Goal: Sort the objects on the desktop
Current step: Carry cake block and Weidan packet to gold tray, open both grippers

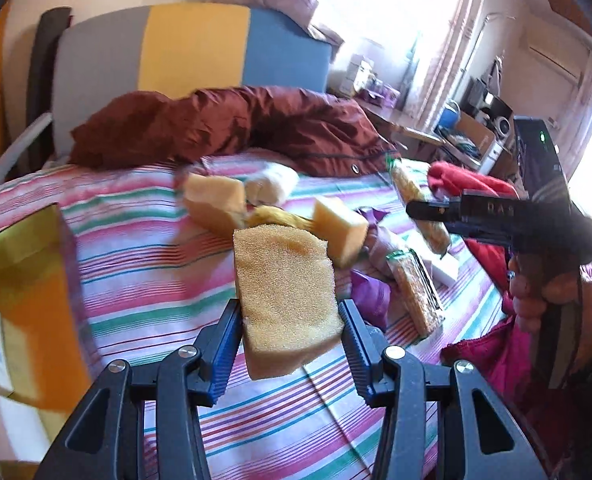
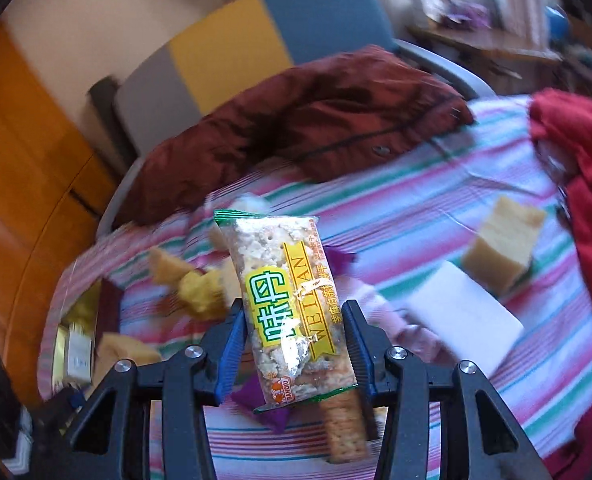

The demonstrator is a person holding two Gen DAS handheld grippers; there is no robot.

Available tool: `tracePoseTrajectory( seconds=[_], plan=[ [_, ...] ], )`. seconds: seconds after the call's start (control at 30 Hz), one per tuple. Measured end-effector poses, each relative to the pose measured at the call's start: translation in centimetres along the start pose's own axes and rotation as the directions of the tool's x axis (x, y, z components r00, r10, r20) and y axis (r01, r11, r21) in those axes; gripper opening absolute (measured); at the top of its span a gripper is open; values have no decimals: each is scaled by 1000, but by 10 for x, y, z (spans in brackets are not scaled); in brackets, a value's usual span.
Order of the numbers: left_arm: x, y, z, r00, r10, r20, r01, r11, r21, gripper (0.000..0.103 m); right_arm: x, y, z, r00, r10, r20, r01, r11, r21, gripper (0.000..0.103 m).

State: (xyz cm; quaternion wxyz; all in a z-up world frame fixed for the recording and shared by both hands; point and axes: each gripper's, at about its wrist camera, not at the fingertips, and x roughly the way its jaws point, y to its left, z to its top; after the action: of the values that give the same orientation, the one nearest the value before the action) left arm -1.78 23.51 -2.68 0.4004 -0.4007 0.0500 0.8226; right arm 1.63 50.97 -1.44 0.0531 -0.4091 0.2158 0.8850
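Observation:
My left gripper [image 1: 290, 308] is shut on a yellow sponge block [image 1: 284, 280], held upright above the striped bed sheet [image 1: 144, 272]. My right gripper [image 2: 294, 312] is shut on a clear cracker packet [image 2: 284, 292] with green and yellow print, lifted off the sheet. In the left wrist view the right gripper [image 1: 427, 210] shows at the right, held by a hand [image 1: 543, 292]. Two more sponge blocks [image 1: 216, 204] [image 1: 339, 232] and another cracker packet [image 1: 415, 296] lie on the sheet. A further sponge [image 2: 503, 244] sits beside a white block [image 2: 463, 316].
A maroon jacket [image 1: 232, 128] lies across the far side of the bed, in front of a grey, yellow and blue headboard [image 1: 192, 48]. Red clothing [image 2: 583, 184] is heaped at the right. A yellow-green box [image 1: 28, 280] stands at the left. Purple wrappers [image 1: 371, 292] lie among the items.

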Motion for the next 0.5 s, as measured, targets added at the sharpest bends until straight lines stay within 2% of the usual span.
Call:
tracePoseTrajectory(
  seconds=[0.3, 0.5],
  plan=[
    [-40, 49, -6, 991, 120, 62, -113, 988, -104, 49, 7, 31, -13, 996, 47, -69, -53, 995, -80, 48],
    [-63, 101, -12, 973, 218, 78, -198, 958, -207, 49, 11, 84, -27, 984, 118, -133, -136, 982, -130, 48]
  ],
)
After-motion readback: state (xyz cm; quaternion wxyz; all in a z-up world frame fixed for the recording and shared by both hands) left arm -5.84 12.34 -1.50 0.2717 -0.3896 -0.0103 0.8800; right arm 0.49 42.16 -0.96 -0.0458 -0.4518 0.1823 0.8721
